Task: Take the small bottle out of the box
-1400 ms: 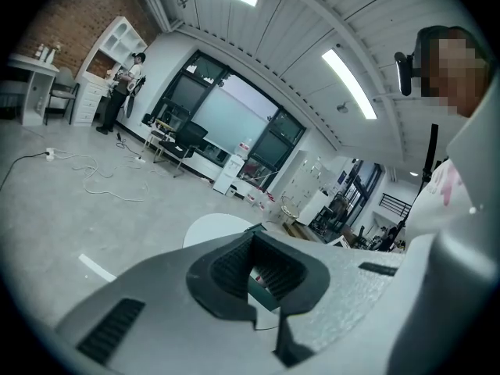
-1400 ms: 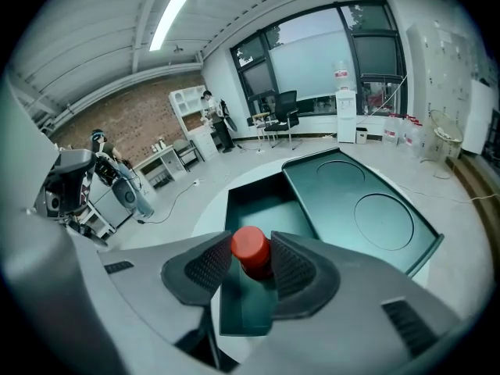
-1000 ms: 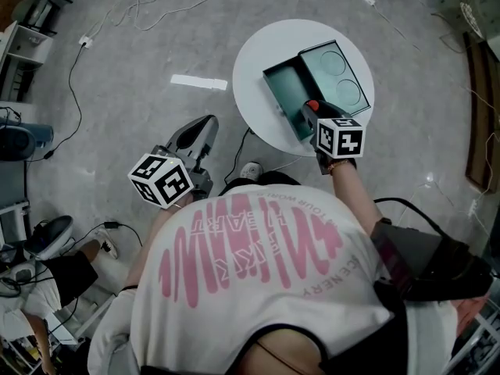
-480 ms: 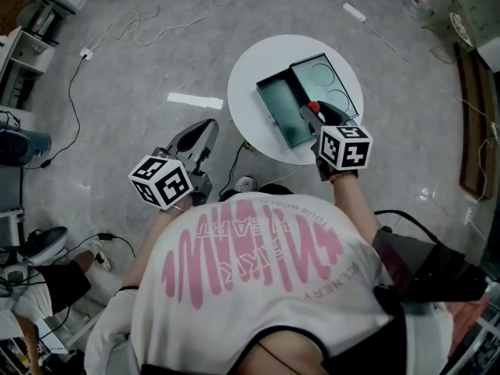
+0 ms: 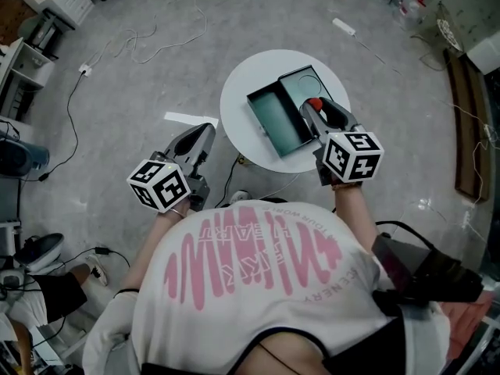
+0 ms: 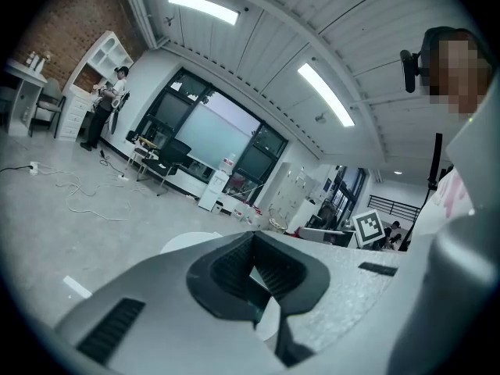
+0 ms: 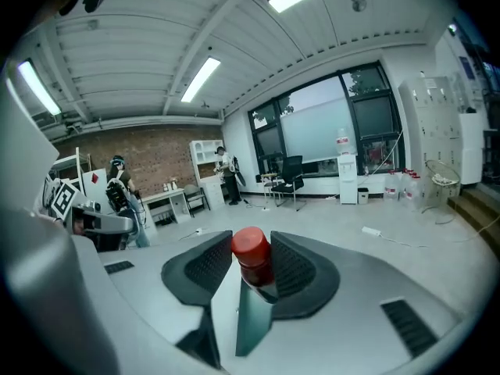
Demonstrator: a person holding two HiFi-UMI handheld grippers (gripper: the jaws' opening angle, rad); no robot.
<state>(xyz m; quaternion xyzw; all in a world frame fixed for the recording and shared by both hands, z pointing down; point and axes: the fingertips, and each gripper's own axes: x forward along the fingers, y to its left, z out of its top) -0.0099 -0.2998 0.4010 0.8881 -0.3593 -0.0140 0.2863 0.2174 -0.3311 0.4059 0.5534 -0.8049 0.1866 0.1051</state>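
Long ceiling tubes (image 6: 201, 6) light the room bright and even, and one shows as a pale streak on the grey floor (image 5: 190, 119). The white table (image 5: 242, 92) nearly washes out. Shadows are faint. Both gripper views bow hard toward dark round edges, and the left gripper (image 6: 254, 244) looms a little soft near the lens.

My white T-shirt (image 5: 258, 287) bears pink lettering; my grey left tool (image 5: 201, 131) and right tool (image 5: 311, 109) carry black-and-white marker cubes (image 5: 160, 184).
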